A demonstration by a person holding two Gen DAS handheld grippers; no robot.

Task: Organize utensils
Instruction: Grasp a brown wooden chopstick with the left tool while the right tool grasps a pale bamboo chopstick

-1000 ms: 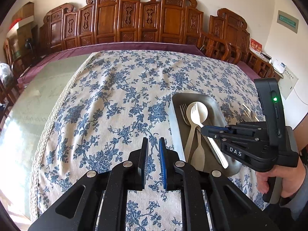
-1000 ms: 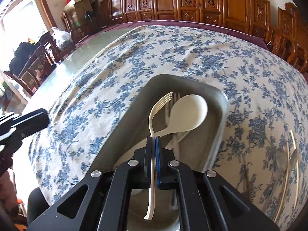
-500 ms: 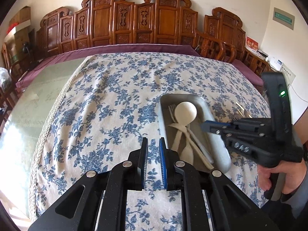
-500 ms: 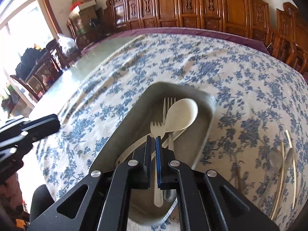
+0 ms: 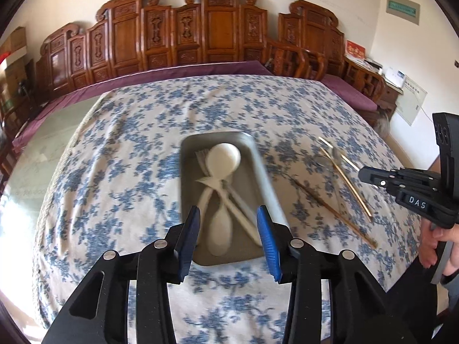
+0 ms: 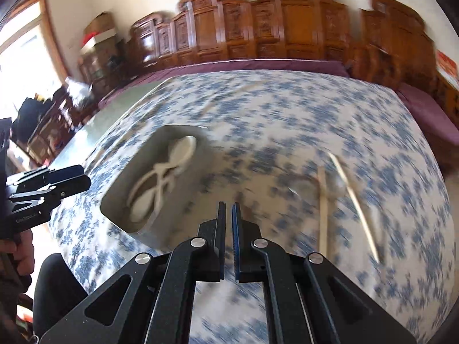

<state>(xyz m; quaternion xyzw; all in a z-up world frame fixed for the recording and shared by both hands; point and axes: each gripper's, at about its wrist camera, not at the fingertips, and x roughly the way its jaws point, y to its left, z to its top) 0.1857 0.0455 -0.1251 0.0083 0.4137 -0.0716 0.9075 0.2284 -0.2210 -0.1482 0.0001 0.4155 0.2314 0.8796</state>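
A grey metal tray (image 5: 188,154) lies on the blue floral tablecloth and holds cream spoons (image 5: 222,160) and forks crossed over each other. It also shows in the right wrist view (image 6: 120,183), blurred. My left gripper (image 5: 229,229) is open and empty, just above the tray's near end. My right gripper (image 6: 228,223) is shut and empty, right of the tray; it shows in the left wrist view (image 5: 365,176). Chopsticks (image 5: 344,177) and a metal spoon (image 5: 321,160) lie on the cloth right of the tray; the chopsticks (image 6: 322,200) lie ahead of my right gripper.
Carved wooden chairs (image 5: 218,28) line the table's far side. The floral cloth (image 5: 114,149) covers most of the table; bare glass top (image 5: 43,143) shows at the left. A person's hand (image 5: 439,246) holds the right gripper at the right edge.
My right gripper let go of the cream fork into the tray and swung right, away from it. My left gripper opened wide and moved over the tray's near end.
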